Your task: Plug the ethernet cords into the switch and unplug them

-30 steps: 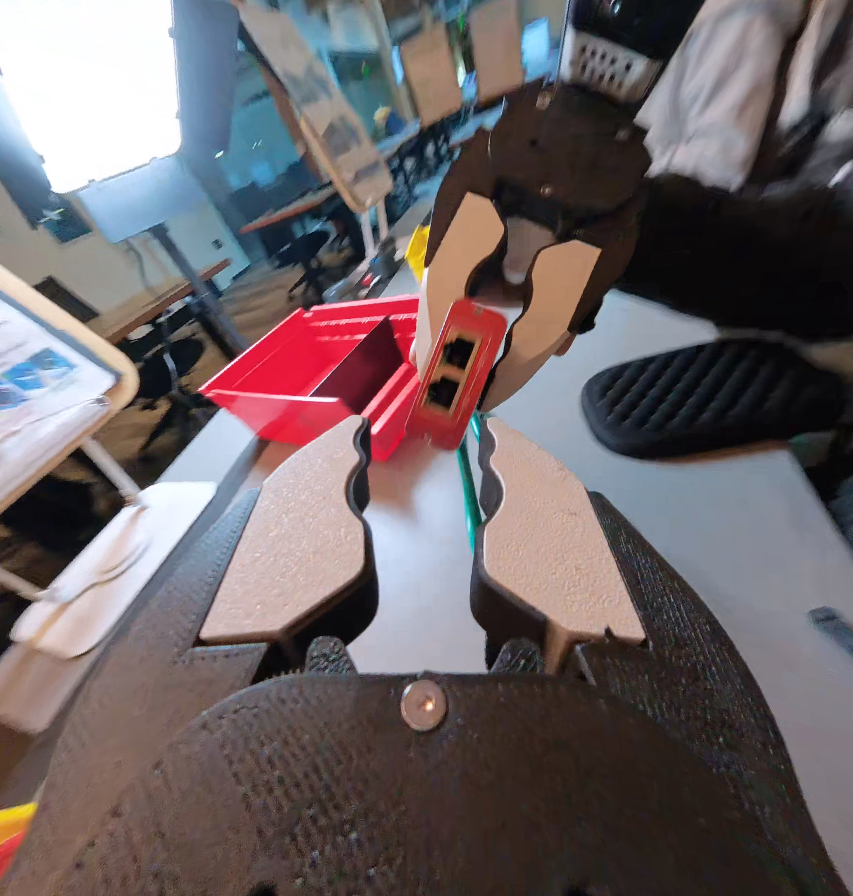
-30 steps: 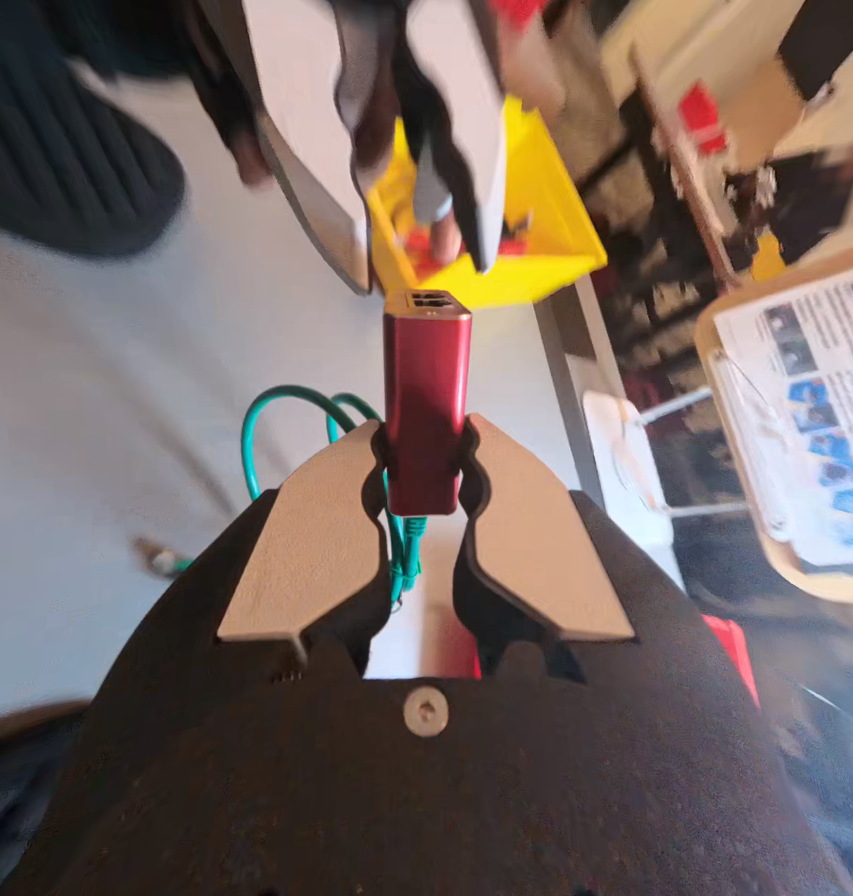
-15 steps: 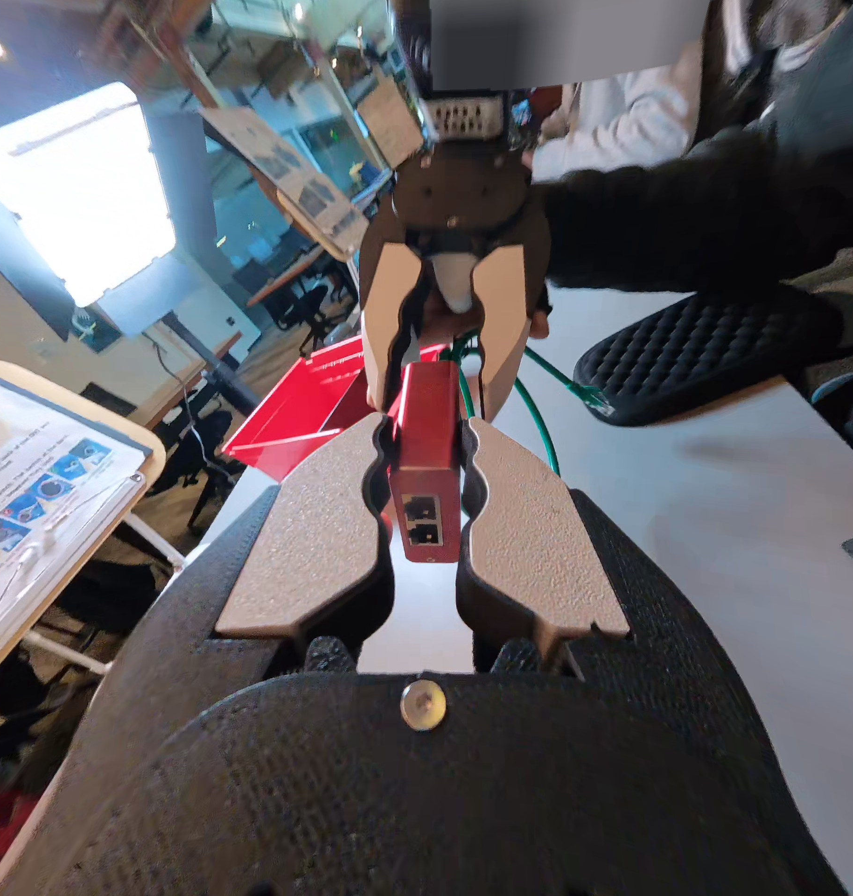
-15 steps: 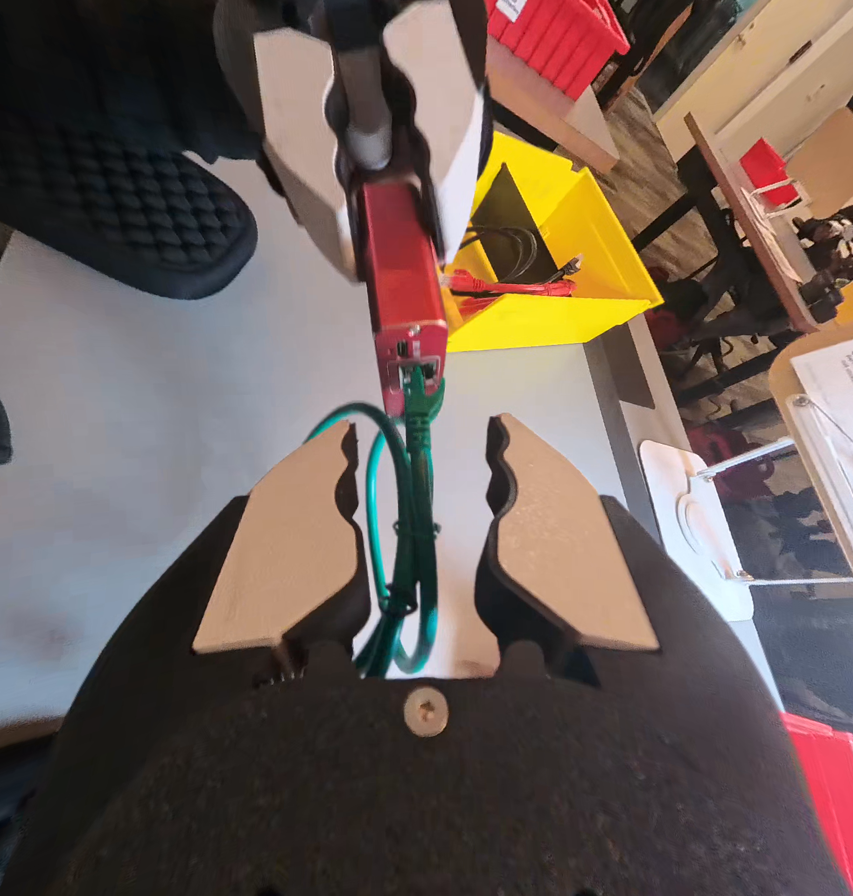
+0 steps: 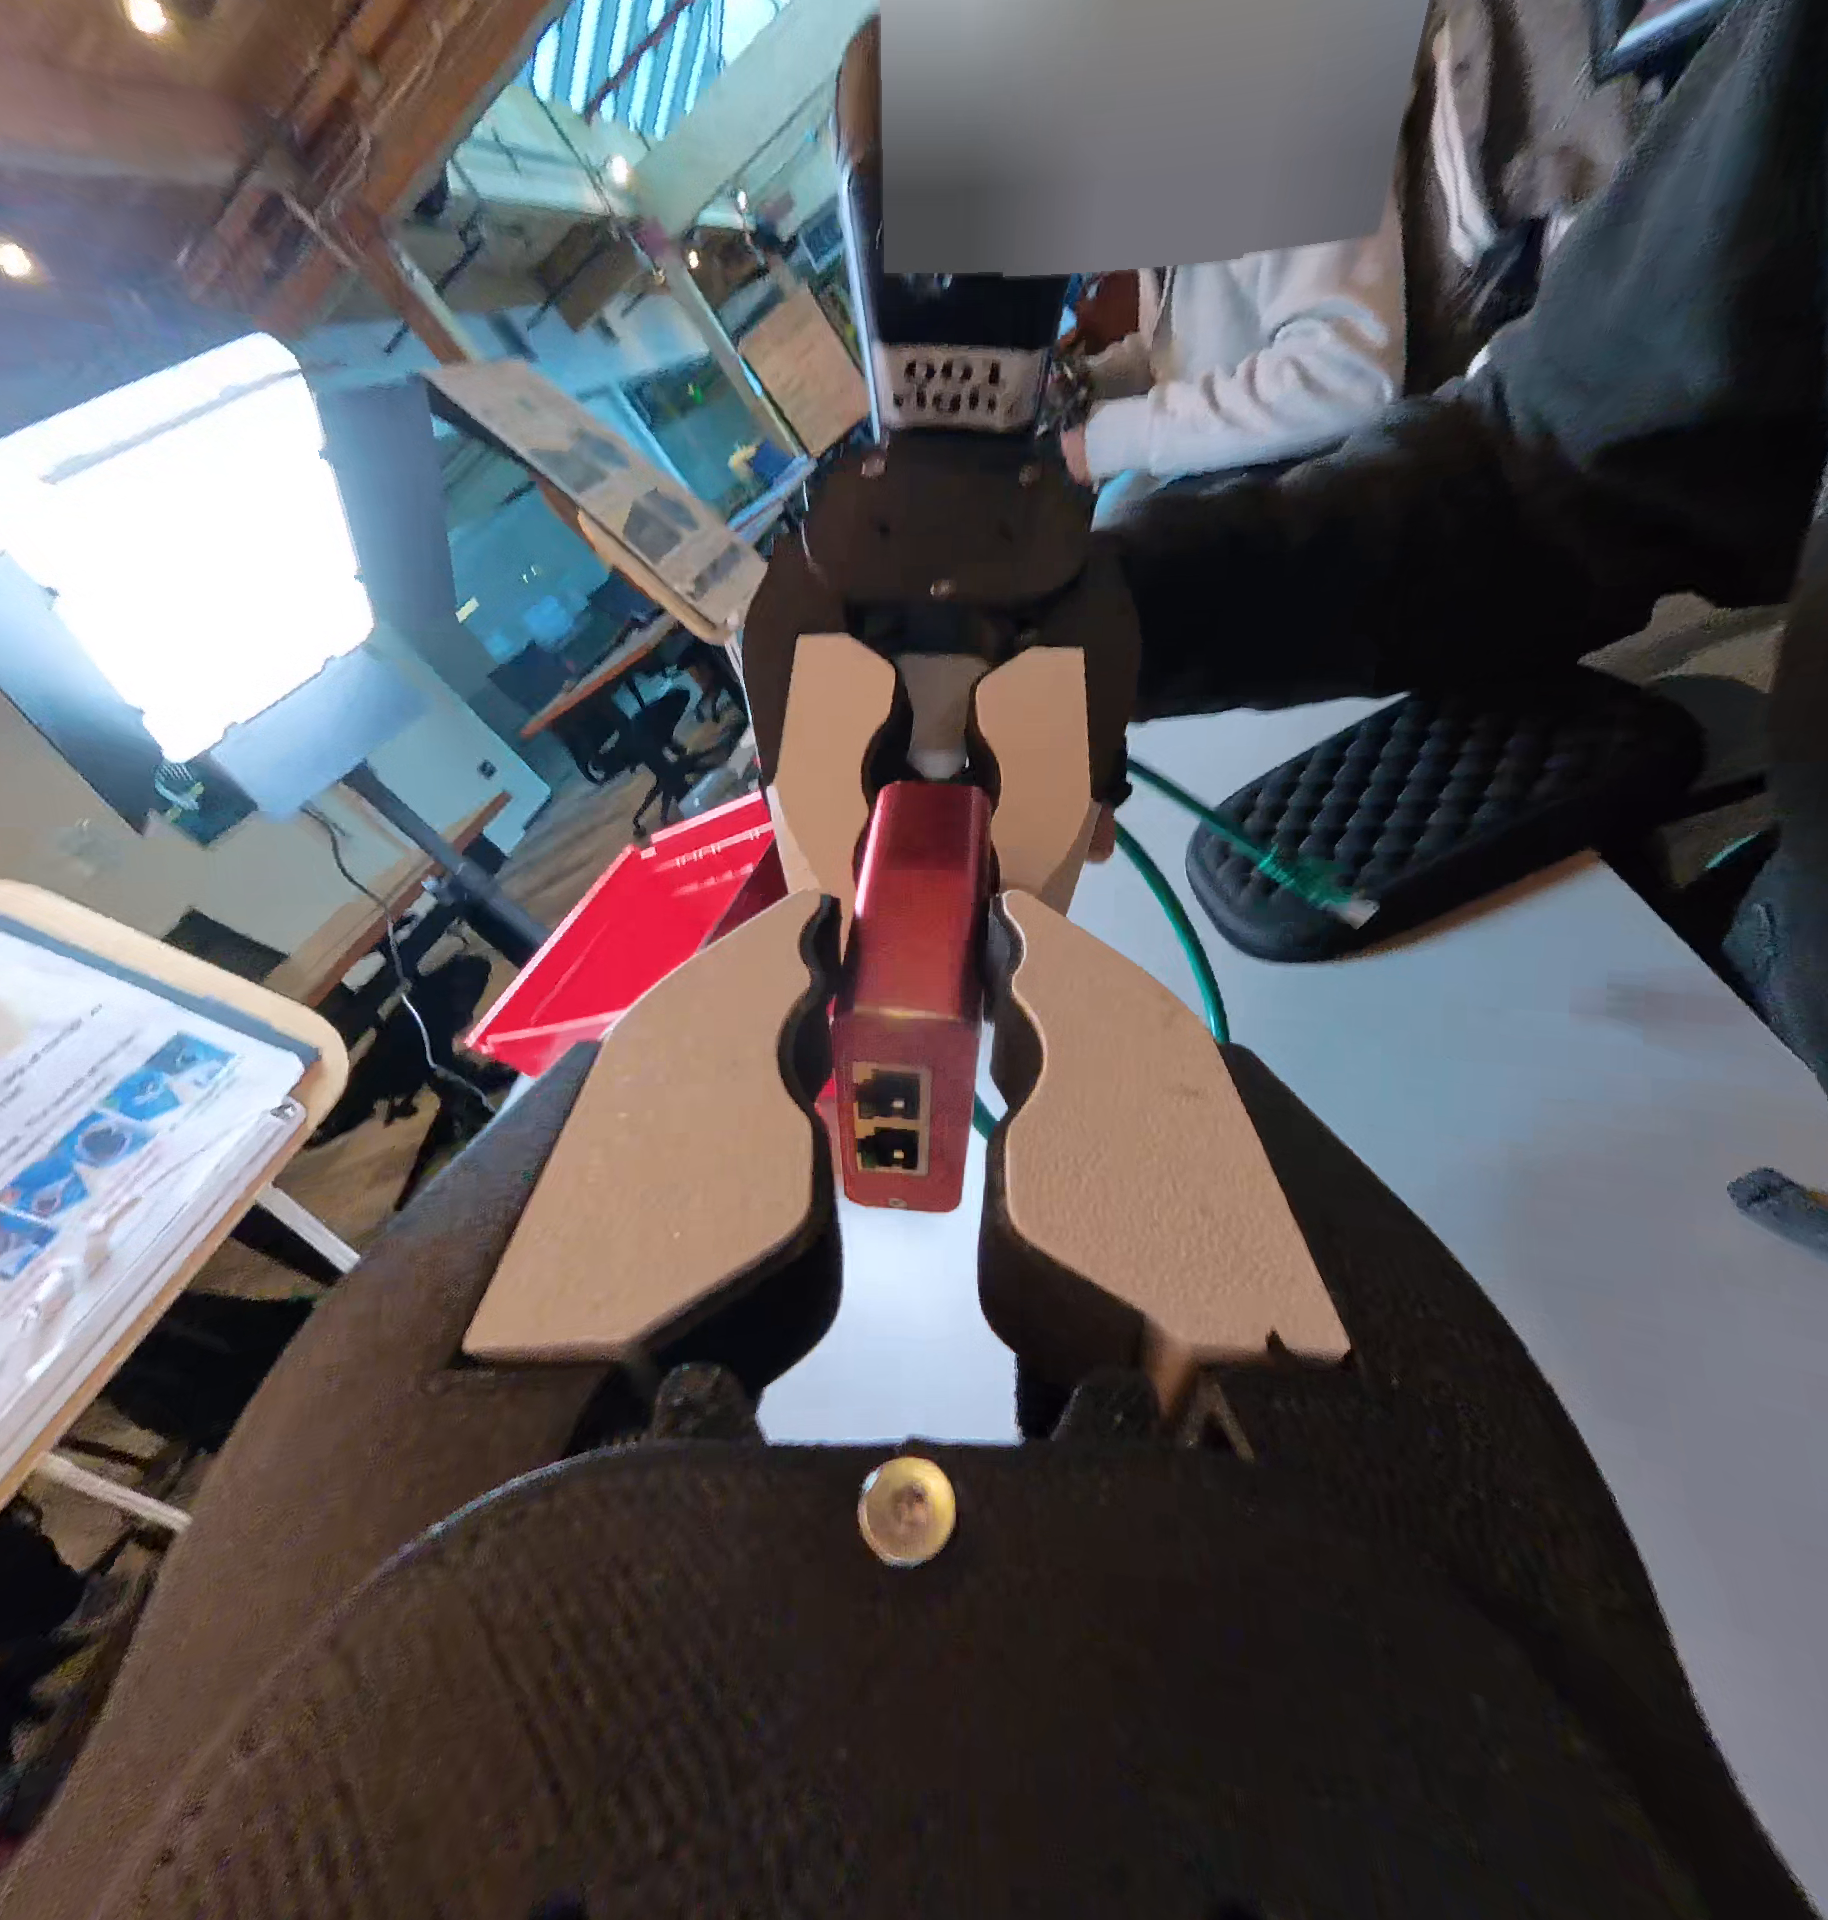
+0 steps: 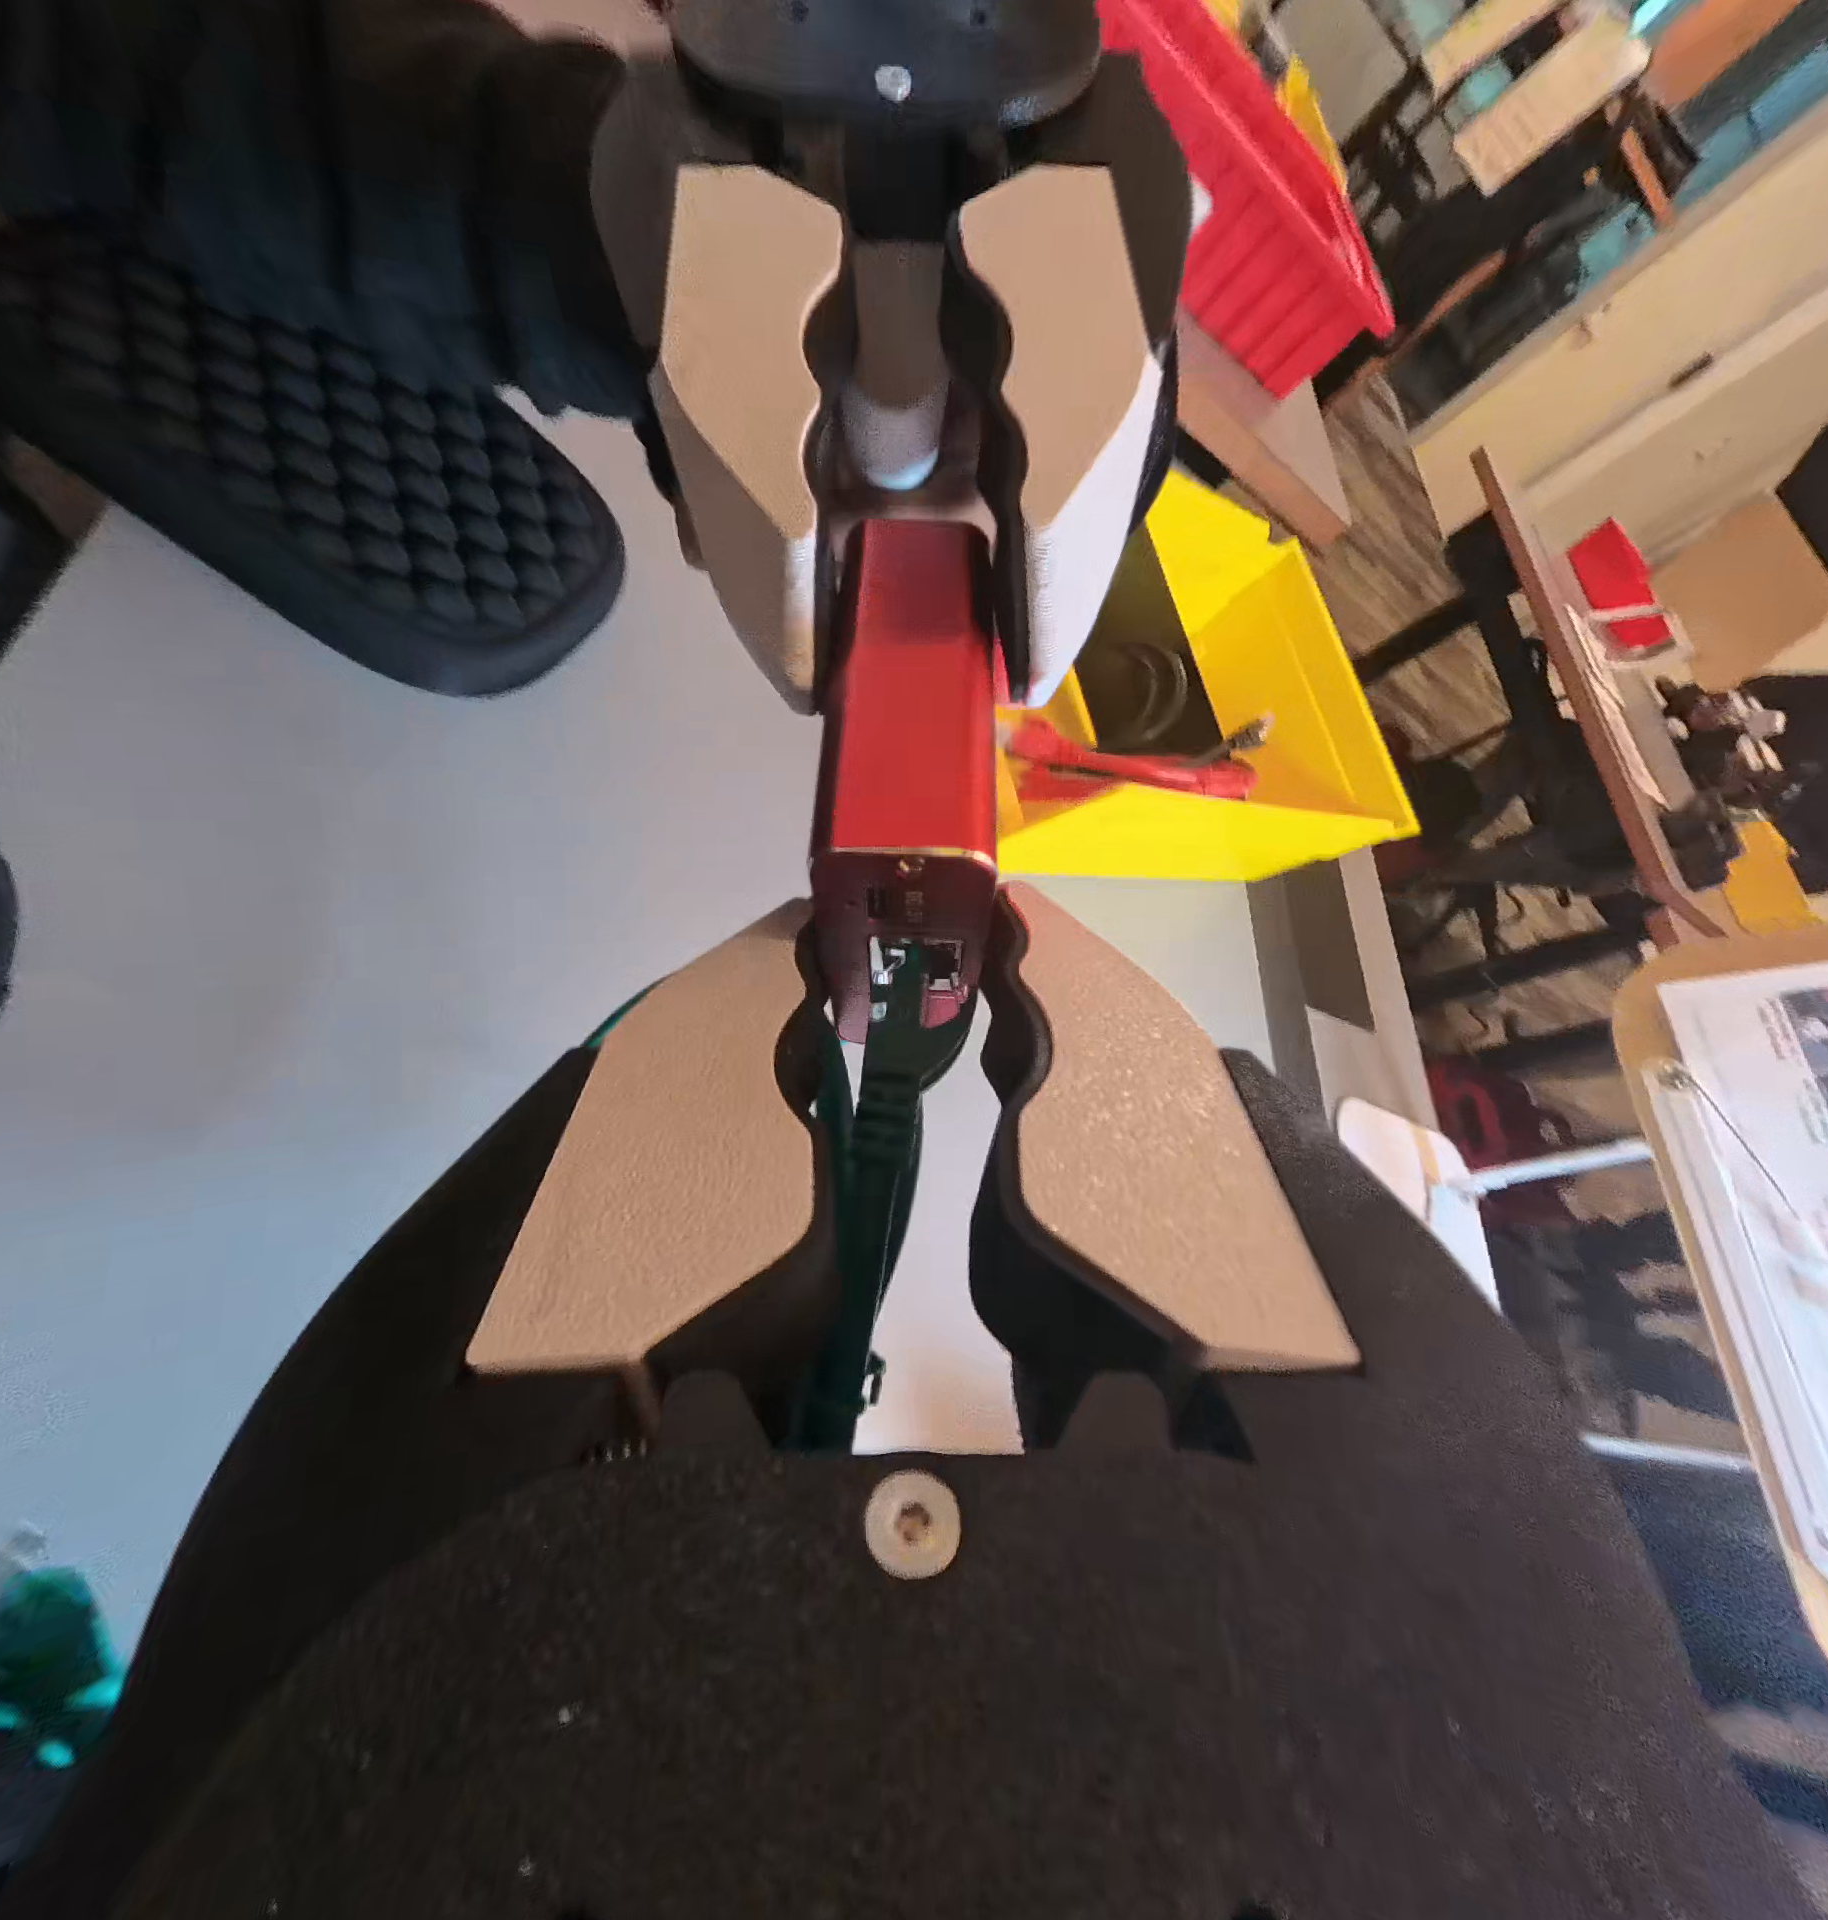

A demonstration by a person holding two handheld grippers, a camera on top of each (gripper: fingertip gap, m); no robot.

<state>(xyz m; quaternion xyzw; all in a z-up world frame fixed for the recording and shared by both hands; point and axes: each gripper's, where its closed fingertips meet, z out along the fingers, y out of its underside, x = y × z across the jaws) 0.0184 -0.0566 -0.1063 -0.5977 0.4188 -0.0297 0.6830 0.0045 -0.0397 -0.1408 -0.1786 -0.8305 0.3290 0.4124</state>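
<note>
Before the left wrist, the left tool (image 5: pixel 905 940) is clenching the red switch (image 5: pixel 910 987), two ports empty; the red bin (image 5: pixel 629 935) is hiding its contents. Opposite, the right tool (image 6: pixel 905 971) is gripping its other end, one green cord (image 6: pixel 879 1143) plugged, unplugging remaining; the yellow bin (image 6: pixel 1253 821) is holding a red cord (image 6: pixel 1128 774)

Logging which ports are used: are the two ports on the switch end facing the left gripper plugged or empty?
Empty. In the left wrist view both dark sockets on the red switch show no plug.

left tool (image 5: pixel 905 1039) clamped, right tool (image 6: pixel 905 997) closed, tips facing each other
</note>
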